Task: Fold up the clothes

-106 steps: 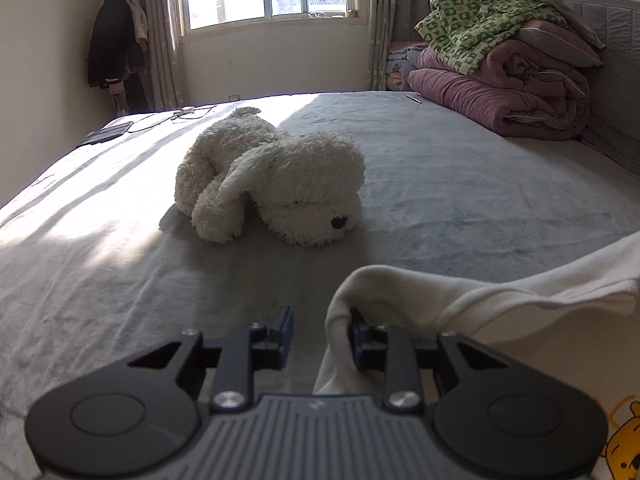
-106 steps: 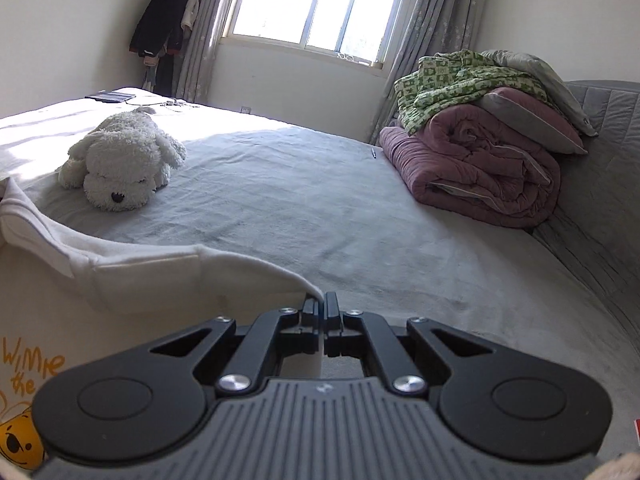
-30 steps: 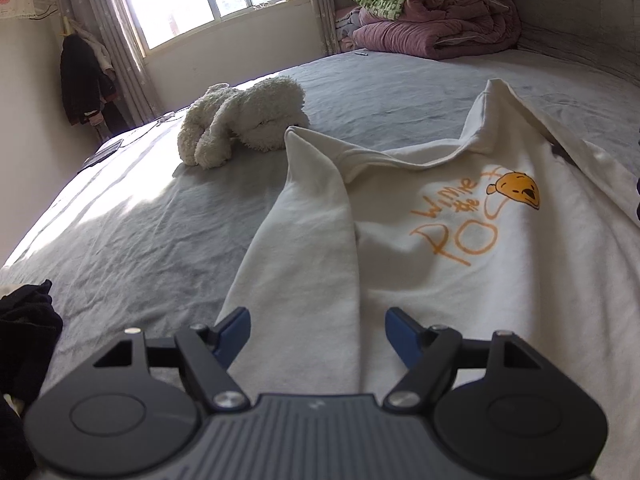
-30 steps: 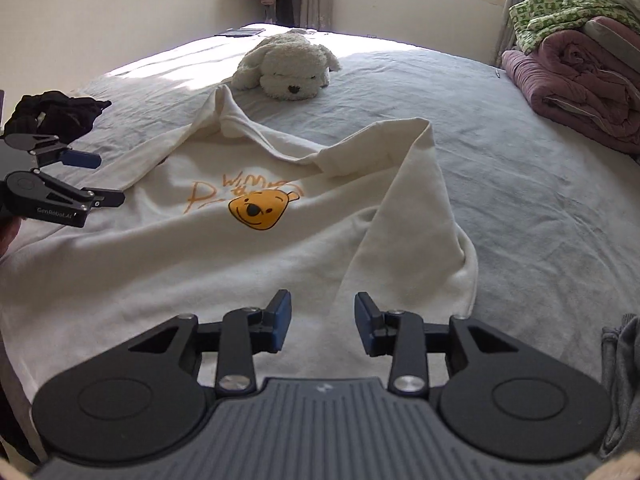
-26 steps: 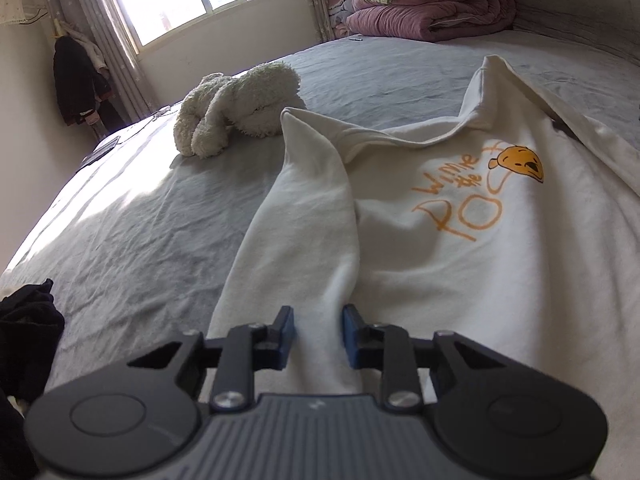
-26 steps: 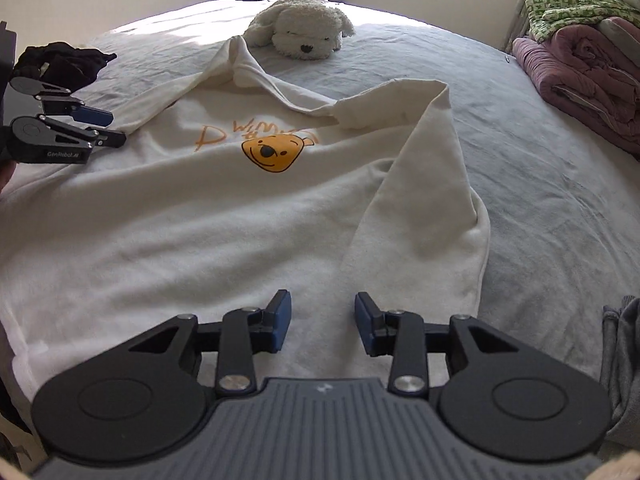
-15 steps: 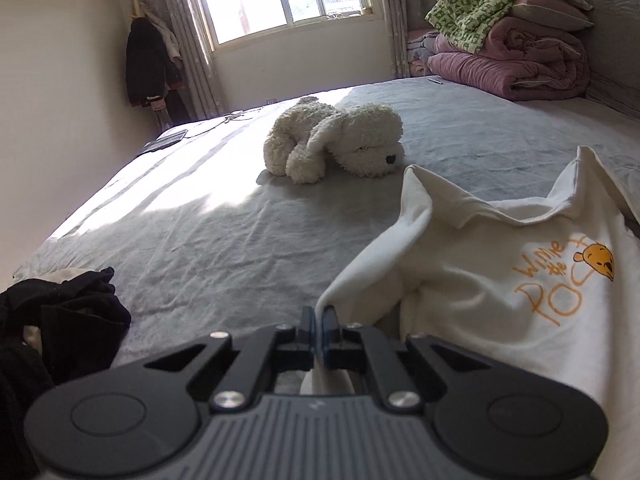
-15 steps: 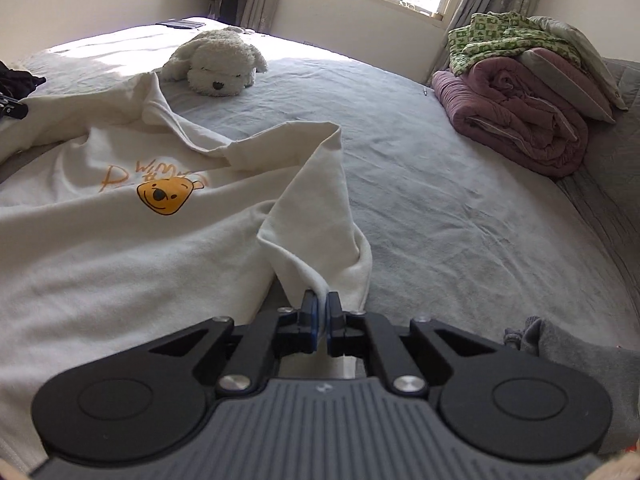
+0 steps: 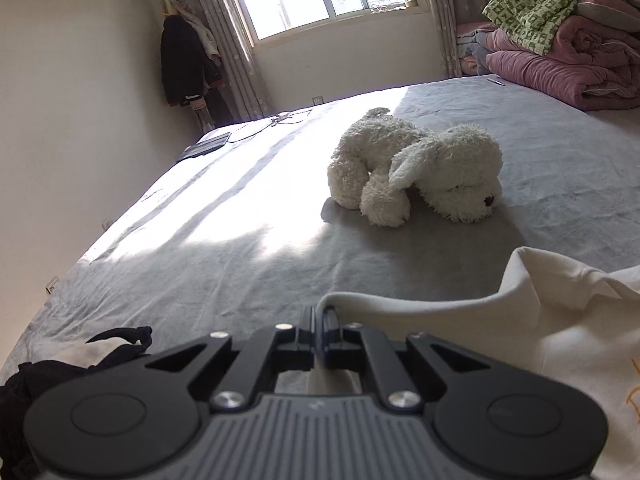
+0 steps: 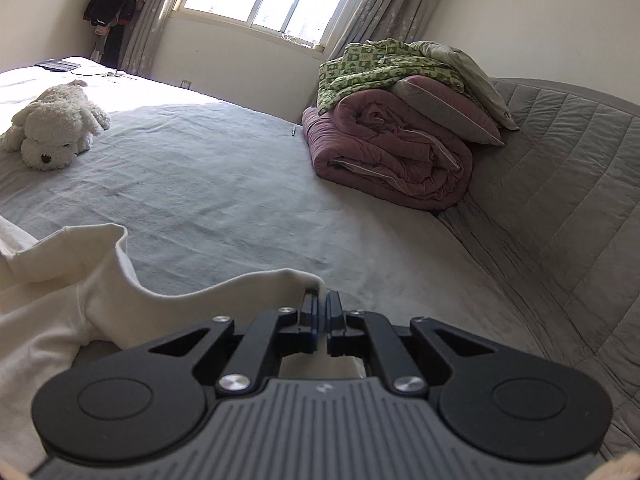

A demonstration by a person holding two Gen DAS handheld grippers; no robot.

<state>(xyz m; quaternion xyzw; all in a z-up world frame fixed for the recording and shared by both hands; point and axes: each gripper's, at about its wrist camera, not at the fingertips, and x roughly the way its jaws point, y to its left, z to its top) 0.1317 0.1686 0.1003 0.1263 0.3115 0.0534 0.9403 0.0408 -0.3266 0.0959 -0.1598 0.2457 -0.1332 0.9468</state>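
Grey bed [image 9: 224, 264] bears the cream sweatshirt [image 9: 552, 332] stretched sideways between left gripper [image 9: 320, 316] and right gripper [image 10: 322, 300], both pinching it.

left tool [image 9: 320, 322] — jaws clamped, cloth pinched | right tool [image 10: 321, 310] — jaws clamped, cloth pinched

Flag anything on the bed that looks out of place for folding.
The plush dog lies on its side on the bed, just beyond the cream shirt. A dark clothes heap sits crumpled at the near left edge. Nothing looks damaged or spilled.
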